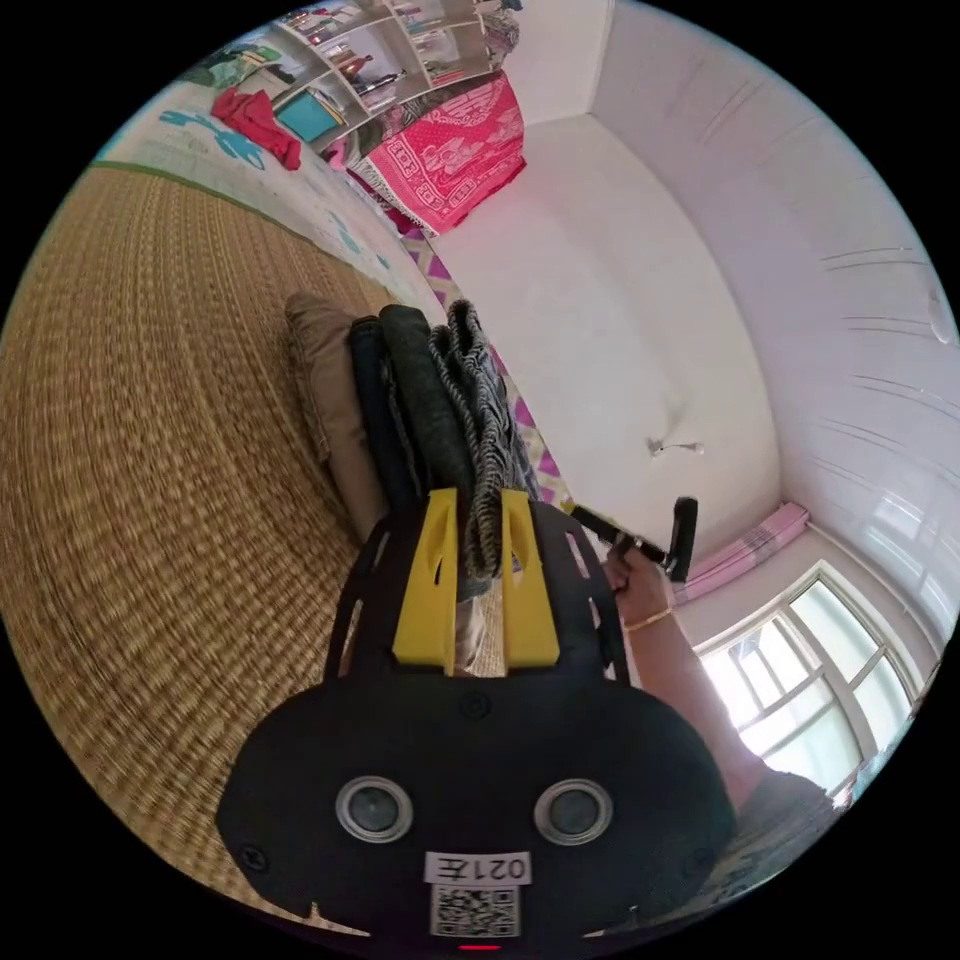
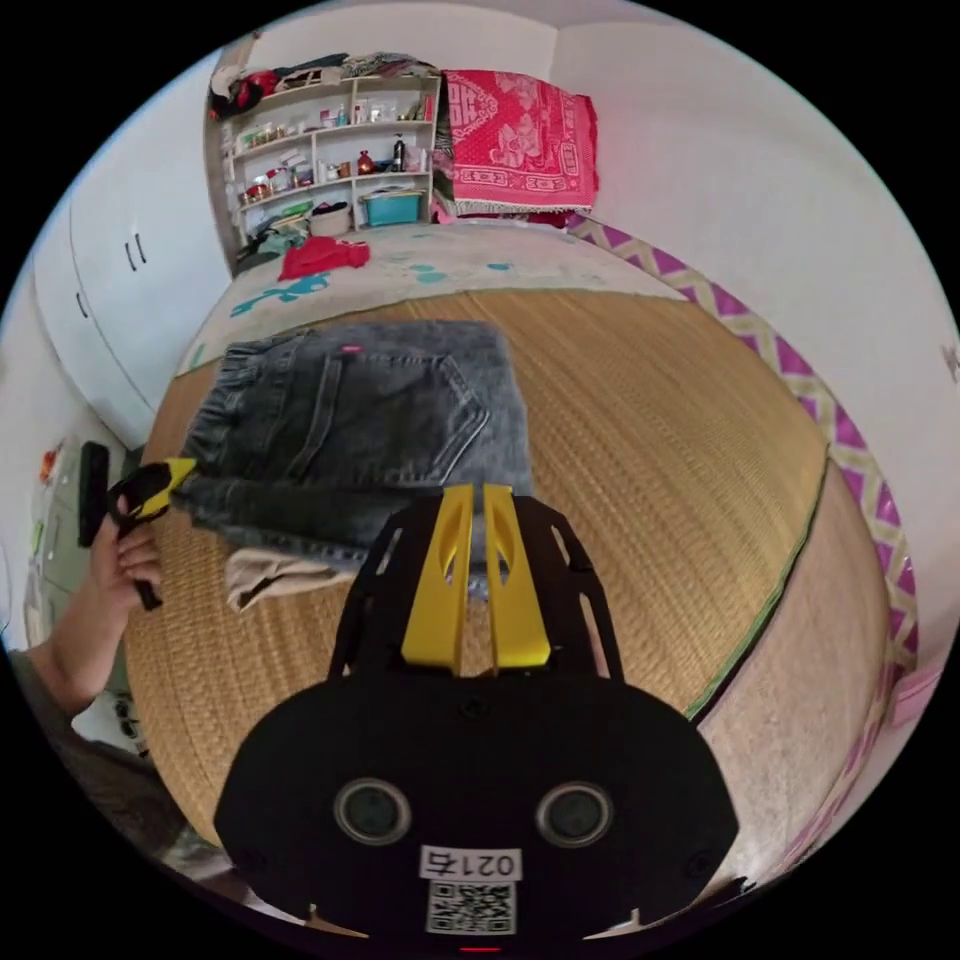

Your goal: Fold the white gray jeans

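The grey-white jeans (image 2: 360,410) lie folded, back pockets up, on top of a small stack on a woven mat (image 2: 650,450). In the left gripper view the stack shows edge-on, and my left gripper (image 1: 478,495) is shut on the jeans' (image 1: 470,400) frayed grey edge. The right gripper view shows that left gripper (image 2: 165,480) in a hand at the jeans' left edge. My right gripper (image 2: 475,490) hovers over the near edge of the jeans, jaws together with nothing visible between them. The right gripper (image 1: 640,545) hangs in a hand beyond the stack.
A beige garment (image 2: 270,575) and dark folded pieces lie under the jeans. Beyond the mat are a red garment (image 2: 320,258), a shelf unit (image 2: 330,150), a red blanket (image 2: 520,130) and white cupboards (image 2: 110,290). A window (image 1: 820,660) is behind the person's arm.
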Tool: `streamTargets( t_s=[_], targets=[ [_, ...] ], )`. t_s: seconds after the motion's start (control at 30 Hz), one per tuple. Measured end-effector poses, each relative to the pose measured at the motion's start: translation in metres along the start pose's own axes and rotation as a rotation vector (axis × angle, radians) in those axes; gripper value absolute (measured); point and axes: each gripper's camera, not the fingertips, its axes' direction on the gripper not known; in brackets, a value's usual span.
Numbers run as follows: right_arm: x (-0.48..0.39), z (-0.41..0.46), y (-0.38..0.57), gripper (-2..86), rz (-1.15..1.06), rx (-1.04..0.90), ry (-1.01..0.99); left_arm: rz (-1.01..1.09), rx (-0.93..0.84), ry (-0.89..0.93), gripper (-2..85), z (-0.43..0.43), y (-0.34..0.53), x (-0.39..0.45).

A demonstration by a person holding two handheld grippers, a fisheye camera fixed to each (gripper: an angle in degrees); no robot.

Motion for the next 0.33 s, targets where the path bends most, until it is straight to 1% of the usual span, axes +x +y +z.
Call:
streamTargets(
  t_s=[0.07, 0.1, 0.13, 0.17, 0.2, 0.23, 0.27, 0.3, 0.33],
  targets=[
    [0.014, -0.025, 0.055, -0.3, 0.026, -0.011, -0.152, -0.002, -0.011, 0.017, 5.5, -0.009, 0.002, 0.013],
    [0.017, -0.034, 0.072, -0.4, 0.032, -0.015, -0.177, 0.026, -0.015, 0.005, 4.8, -0.015, 0.006, 0.026],
    [0.025, -0.055, 0.108, -0.6, 0.049, 0.002, -0.203, 0.081, -0.023, 0.003, 3.4, -0.021, 0.012, 0.044],
    [0.032, -0.076, 0.148, -0.7, 0.064, 0.001, -0.207, 0.11, -0.023, -0.002, 2.6, -0.023, 0.017, 0.054],
    [0.036, -0.087, 0.169, -0.7, 0.072, -0.002, -0.206, 0.164, -0.03, -0.033, 1.0, -0.027, 0.028, 0.077],
    [0.045, -0.109, 0.212, -0.8, 0.094, -0.003, -0.201, 0.229, -0.057, -0.045, 0.0, -0.026, 0.041, 0.102],
    [0.054, -0.129, 0.255, -0.8, 0.12, -0.014, -0.199, 0.266, -0.079, -0.029, -0.3, -0.023, 0.048, 0.116],
    [0.059, -0.139, 0.278, -0.9, 0.136, -0.024, -0.194, 0.33, -0.138, 0.009, -0.6, -0.013, 0.063, 0.144],
    [0.07, -0.158, 0.324, -0.9, 0.171, -0.046, -0.187, 0.381, -0.178, 0.013, -0.8, -0.002, 0.08, 0.172]
  ],
)
